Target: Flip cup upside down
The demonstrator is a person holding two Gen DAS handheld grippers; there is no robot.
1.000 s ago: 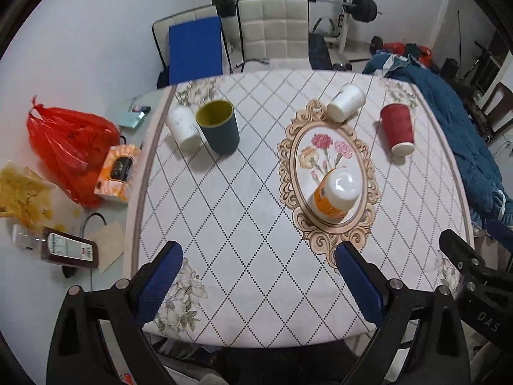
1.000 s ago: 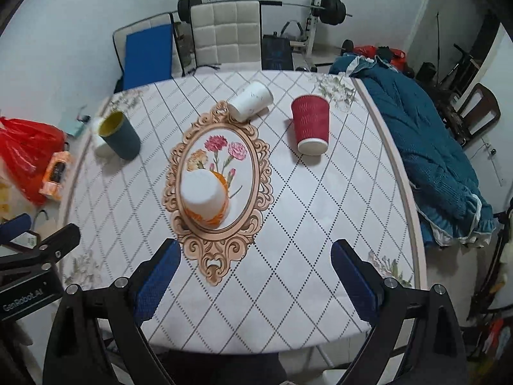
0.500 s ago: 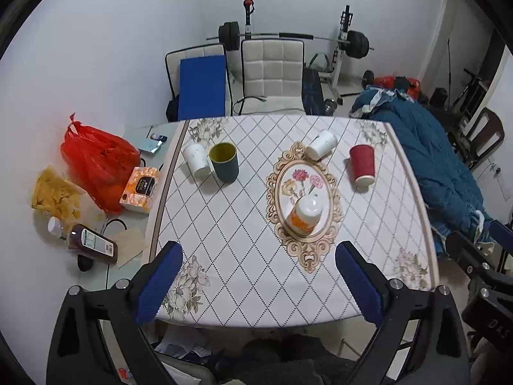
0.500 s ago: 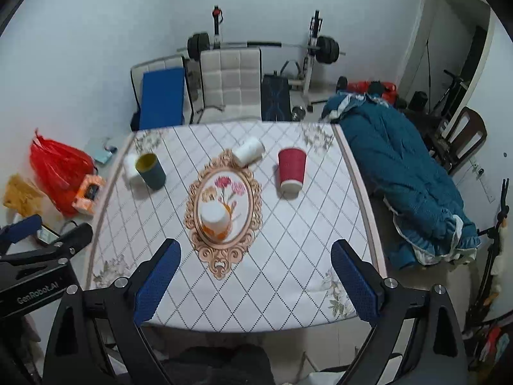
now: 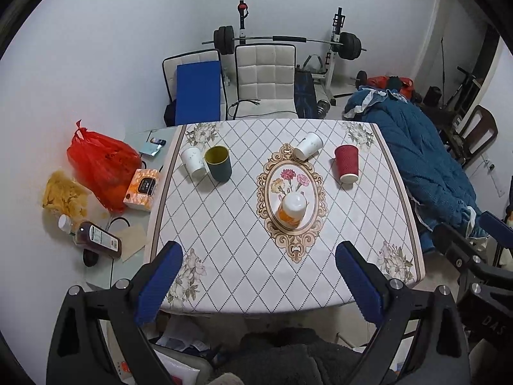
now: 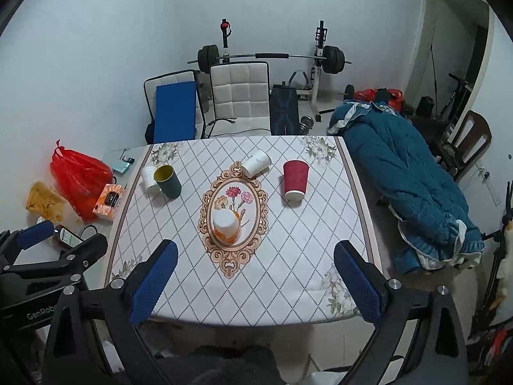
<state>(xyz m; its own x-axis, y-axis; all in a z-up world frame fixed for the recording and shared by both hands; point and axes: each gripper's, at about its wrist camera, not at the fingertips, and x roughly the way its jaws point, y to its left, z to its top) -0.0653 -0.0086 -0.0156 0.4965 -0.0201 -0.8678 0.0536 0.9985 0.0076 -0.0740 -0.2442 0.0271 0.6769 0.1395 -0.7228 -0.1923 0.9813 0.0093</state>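
Note:
An orange-and-white cup (image 5: 291, 210) stands upside down on the oval flower motif in the middle of the table; it also shows in the right wrist view (image 6: 227, 227). A red ribbed cup (image 5: 346, 163) (image 6: 295, 179) stands upside down at the right. A white cup (image 5: 309, 146) (image 6: 256, 162) lies on its side at the back. A dark green cup (image 5: 218, 163) (image 6: 168, 181) stands upright next to a white cup (image 5: 192, 162) (image 6: 148, 178) at the left. My left gripper (image 5: 259, 280) and right gripper (image 6: 255, 280) are open and empty, high above the table's near edge.
The table (image 5: 224, 256) has a white diamond-pattern cloth. A red bag (image 5: 102, 168), a tissue box (image 5: 142, 189) and a bottle (image 5: 97, 240) lie on the floor at the left. A blue quilt (image 6: 410, 186) lies at the right. Chairs (image 5: 264, 80) and a barbell rack stand behind.
Both grippers have pulled up and back from the table, so the whole table and room come into view. The cups have not moved.

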